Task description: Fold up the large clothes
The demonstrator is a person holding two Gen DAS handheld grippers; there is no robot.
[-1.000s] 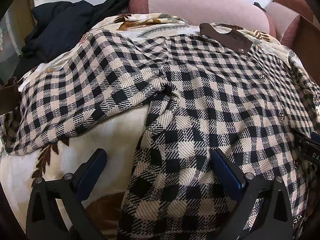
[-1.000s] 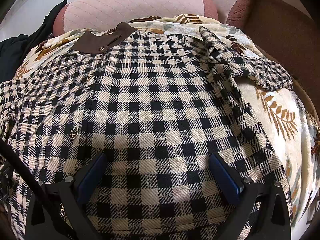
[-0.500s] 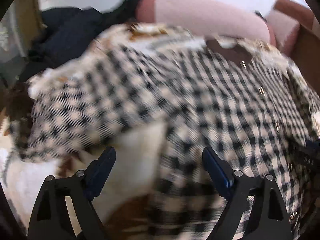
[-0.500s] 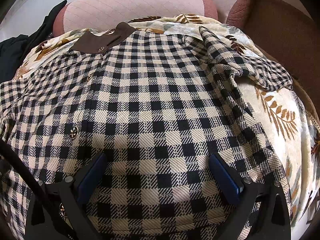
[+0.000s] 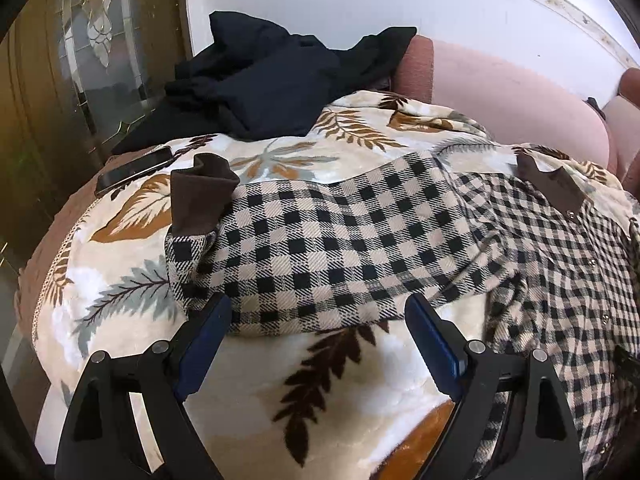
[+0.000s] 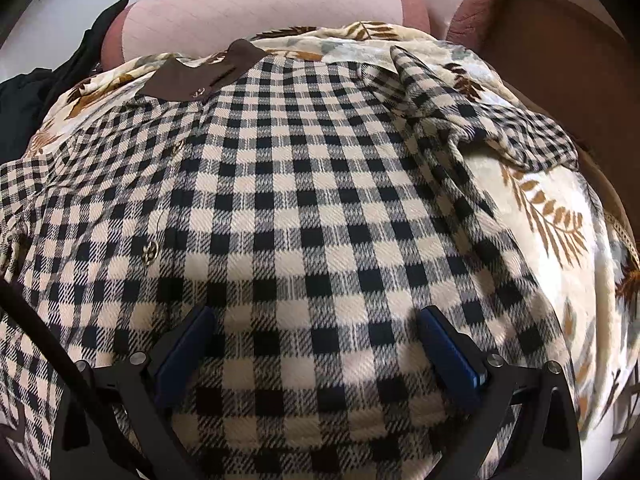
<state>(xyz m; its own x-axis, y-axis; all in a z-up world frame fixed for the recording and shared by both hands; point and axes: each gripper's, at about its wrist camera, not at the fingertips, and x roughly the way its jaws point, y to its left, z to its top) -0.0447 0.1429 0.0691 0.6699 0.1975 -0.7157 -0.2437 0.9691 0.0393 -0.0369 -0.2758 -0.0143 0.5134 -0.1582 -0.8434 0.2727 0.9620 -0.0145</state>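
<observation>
Finds the checked shirt (image 6: 304, 184) spread front-up on the leaf-print blanket (image 5: 320, 380), brown collar (image 5: 552, 188) toward the pink sofa back (image 5: 520, 92). Shows the left gripper (image 5: 318, 304) swung away from the shirt's flank, where it was a second ago, and out to the long sleeve (image 5: 320, 240). Shows that sleeve stretched sideways, its brown cuff (image 5: 200, 196) near a phone (image 5: 134, 170) and a heap of dark clothes (image 5: 272, 92). Leaves the left fingers (image 5: 208, 340) released, a little narrower than before, straddling the sleeve's lower edge without pinching it. Keeps the right gripper (image 6: 316, 314) where it was over the shirt's body, fingers spread wide, grasping nothing. Suggests the sleeve as the next target: probably pinching it and carrying it across the body for a first fold, not yet begun.
</observation>
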